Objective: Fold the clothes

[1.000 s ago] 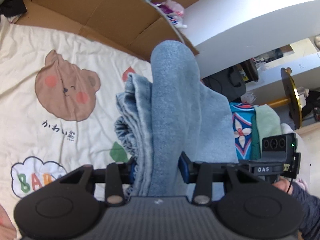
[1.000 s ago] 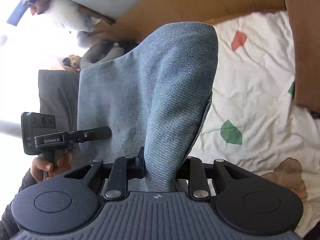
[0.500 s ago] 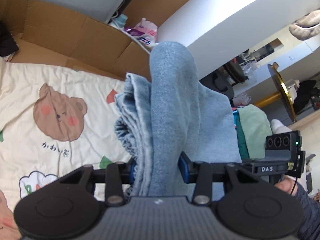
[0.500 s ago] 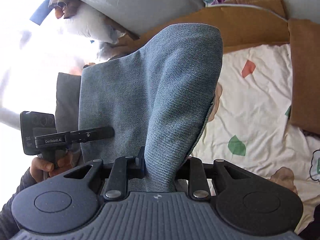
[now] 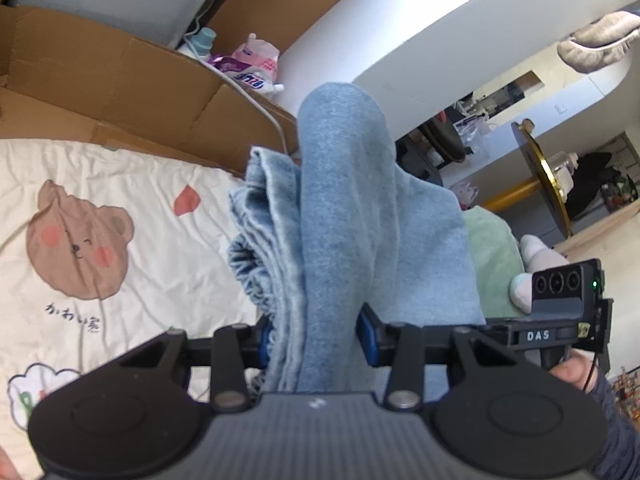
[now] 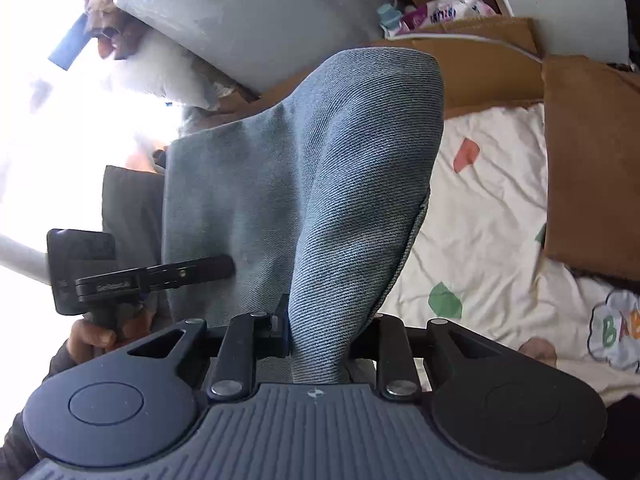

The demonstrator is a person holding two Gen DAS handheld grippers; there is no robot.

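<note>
Here, both hand-held grippers [image 5: 316, 338] [image 6: 320, 334] clamping blue denim garment [image 5: 344, 216], "DAS" label [image 5: 538, 336] on the right one

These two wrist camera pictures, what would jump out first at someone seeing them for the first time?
The blue denim garment fills the middle of both views, clamped by the left gripper and the right gripper and held up above the bed. Below it, at the left of the left wrist view, lies a cream sheet printed with a brown cartoon bear, with cardboard behind.
</note>
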